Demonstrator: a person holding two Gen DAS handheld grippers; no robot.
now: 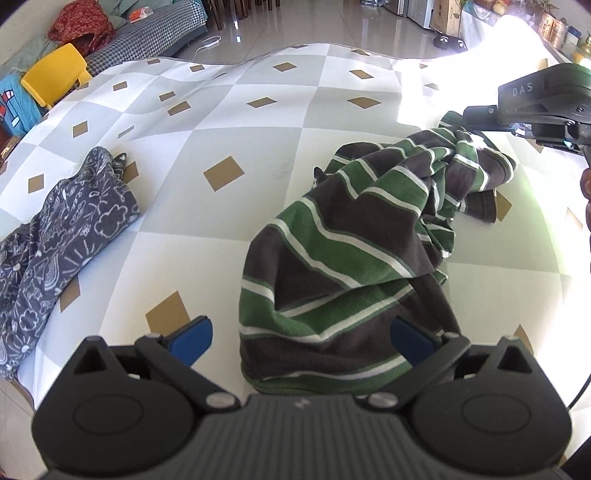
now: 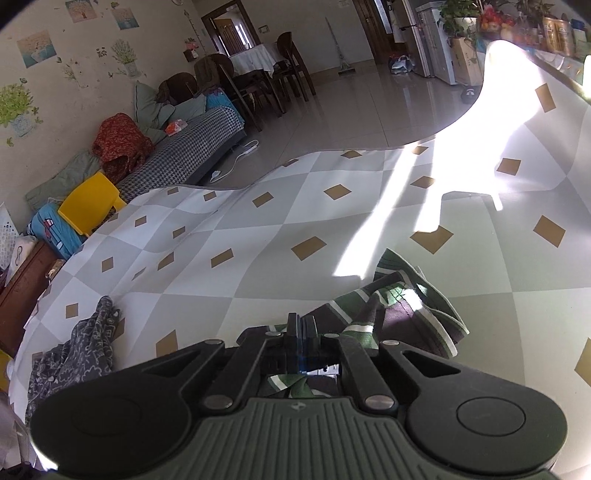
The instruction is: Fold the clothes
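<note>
A green, brown and white striped shirt (image 1: pixel 354 251) lies crumpled on the checked cloth (image 1: pixel 229 122) covering the table. My left gripper (image 1: pixel 301 341) is open, its blue pads on either side of the shirt's near hem, low over it. My right gripper (image 1: pixel 476 118) is at the shirt's far right end and lifts a bunch of fabric there. In the right wrist view the right gripper (image 2: pixel 301 328) has its jaws pressed together on the striped shirt (image 2: pixel 410 314).
A dark grey patterned garment (image 1: pixel 62 236) lies heaped at the table's left edge, also in the right wrist view (image 2: pixel 74 354). A yellow chair (image 1: pixel 51 79) and a checked sofa (image 1: pixel 147 35) stand beyond the table. Bright sunlight washes out the far right corner.
</note>
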